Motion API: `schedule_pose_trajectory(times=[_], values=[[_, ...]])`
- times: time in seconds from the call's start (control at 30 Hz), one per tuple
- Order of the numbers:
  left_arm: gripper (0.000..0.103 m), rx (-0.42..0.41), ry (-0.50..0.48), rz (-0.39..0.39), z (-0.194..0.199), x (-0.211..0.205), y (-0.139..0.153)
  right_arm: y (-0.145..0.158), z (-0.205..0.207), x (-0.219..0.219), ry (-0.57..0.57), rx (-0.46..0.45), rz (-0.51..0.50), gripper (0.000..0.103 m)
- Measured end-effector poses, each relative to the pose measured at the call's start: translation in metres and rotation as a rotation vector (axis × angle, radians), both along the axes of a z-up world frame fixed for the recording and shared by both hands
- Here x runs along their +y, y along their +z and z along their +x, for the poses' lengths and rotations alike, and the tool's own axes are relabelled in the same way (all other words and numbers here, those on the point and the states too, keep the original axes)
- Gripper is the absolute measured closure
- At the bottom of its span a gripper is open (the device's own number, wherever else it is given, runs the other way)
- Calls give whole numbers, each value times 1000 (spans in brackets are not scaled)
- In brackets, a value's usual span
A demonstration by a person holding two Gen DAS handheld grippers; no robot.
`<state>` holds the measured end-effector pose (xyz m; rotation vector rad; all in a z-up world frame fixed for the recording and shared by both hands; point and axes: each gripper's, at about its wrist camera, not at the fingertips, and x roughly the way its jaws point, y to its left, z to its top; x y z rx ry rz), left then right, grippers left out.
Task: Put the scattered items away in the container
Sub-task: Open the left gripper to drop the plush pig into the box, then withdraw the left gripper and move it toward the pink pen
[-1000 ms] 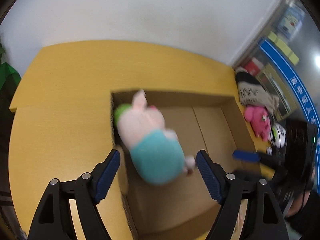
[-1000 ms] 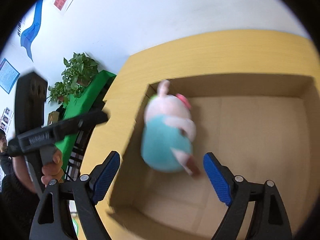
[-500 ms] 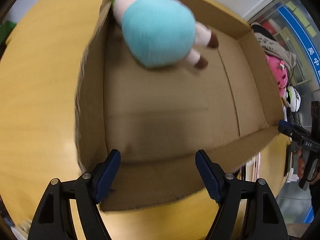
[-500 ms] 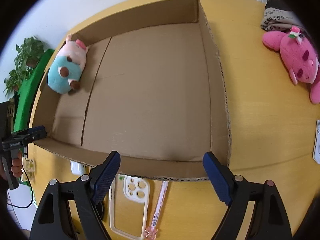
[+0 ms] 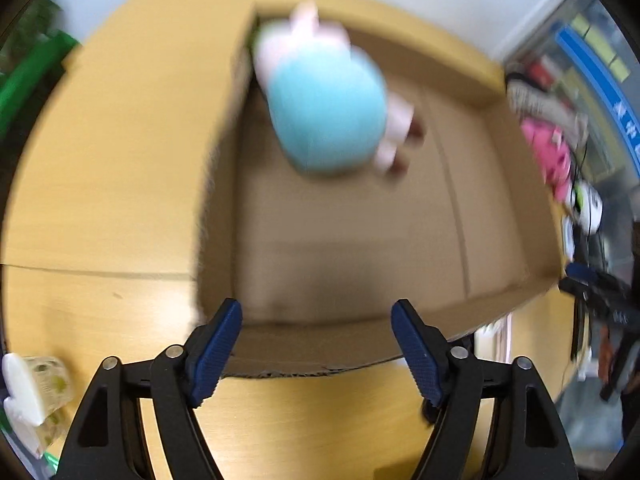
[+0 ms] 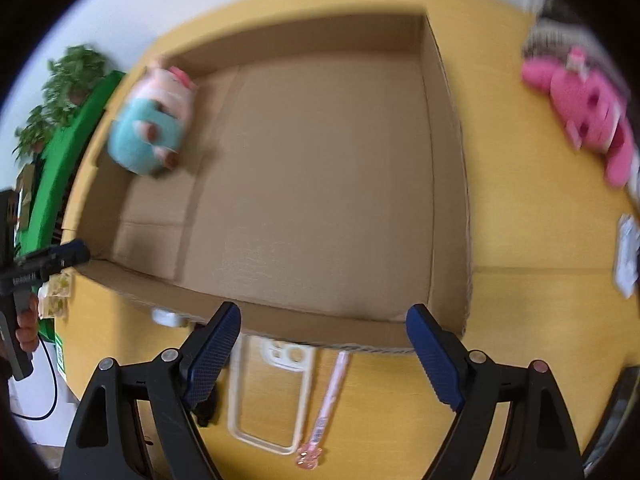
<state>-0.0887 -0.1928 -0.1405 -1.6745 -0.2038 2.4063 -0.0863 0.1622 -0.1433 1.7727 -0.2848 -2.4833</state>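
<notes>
So both claws released, empty; plush [image 6: 150,136] sits in box [image 6: 448,184]. Next: right claw [image 6: 324,354] takes phone case [image 6: 270,396].

No legible text

Blur left faint white lettering on the left gripper [image 6: 44,266] body unreadable, and white characters on the blue sign [image 5: 600,80] beyond the cardboard box [image 5: 224,184] indistinct.

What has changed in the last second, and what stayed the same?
The plush pig, a second ago in the air between the open fingers, now lies in the far left corner of the cardboard box. The left gripper and right gripper have drawn back to the near wall. Both stayed open and empty; the pink plush stayed outside.
</notes>
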Motion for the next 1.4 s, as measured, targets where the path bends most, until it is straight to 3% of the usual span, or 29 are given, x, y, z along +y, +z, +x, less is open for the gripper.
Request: schedule_pose_trajectory(times=[0.07,0.1,0.27,0.43,0.7,1.4], values=[[3,99,16,-15,11,7,36,35,7,-13,15,85,31,17],[1,143,18,-17,15,8,53,51,11,-20,22,123,52,17],[0,291,41,-31,42,17,111,113,27,-46,29,260,111,17],[0,344,35,-33,61,14,138,142,42,-59,37,309,147,17],[0,360,-7,-12,71,36,152,152,56,-63,30,307,165,17],[0,319,-55,31,84,58,140,152,74,-69,16,284,180,17]])
